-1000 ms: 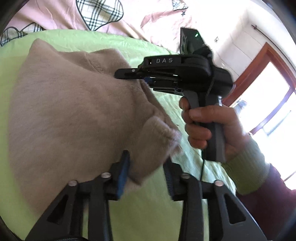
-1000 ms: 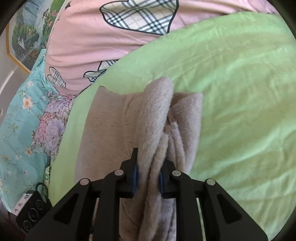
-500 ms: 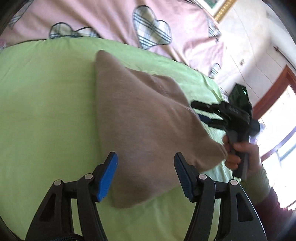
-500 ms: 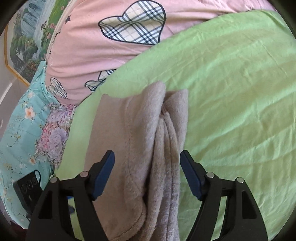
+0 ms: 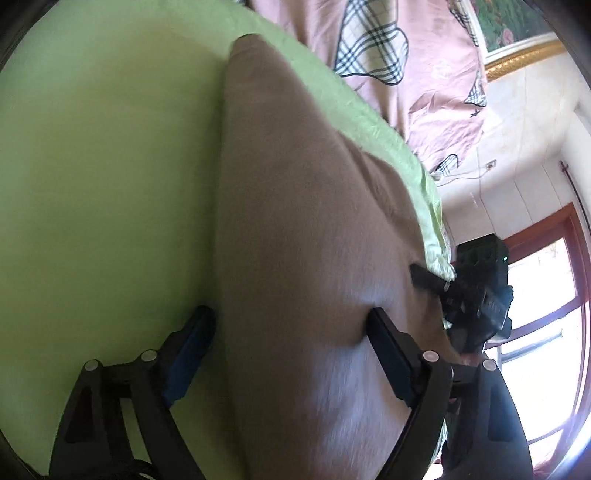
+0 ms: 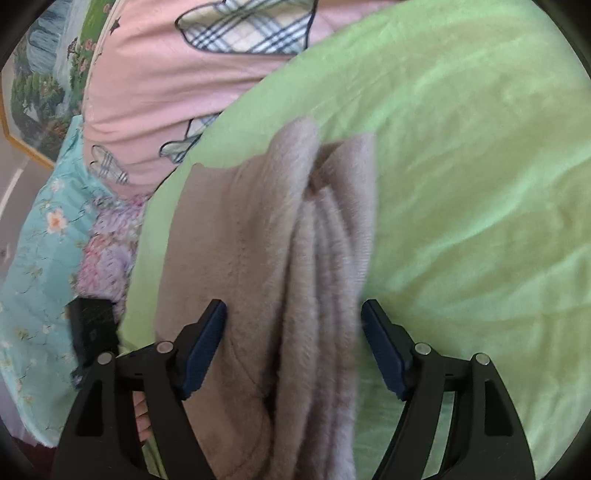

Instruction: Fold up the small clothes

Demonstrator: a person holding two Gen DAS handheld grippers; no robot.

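Observation:
A beige fleecy garment [image 5: 303, 229] lies folded on the green bedspread [image 5: 103, 177]. My left gripper [image 5: 291, 325] straddles its near end, jaws opening, the cloth between them and not pinched. In the right wrist view the same garment [image 6: 258, 258] shows bunched lengthwise folds along its right side. My right gripper [image 6: 293, 310] stands open over those folds, pads clear of the cloth on both sides. The right gripper [image 5: 476, 291] also appears at the garment's right edge in the left wrist view.
A pink quilt with plaid hearts [image 6: 166, 74] lies along the far side of the bed. A floral turquoise cover [image 6: 37, 258] is at the left. A window with a red-brown frame [image 5: 546, 295] is on the right, and a framed picture [image 5: 517, 33] hangs above.
Both grippers let go of the garment and opened. The left gripper swung round to the garment's other end and dropped closer to it. The right gripper barely moved.

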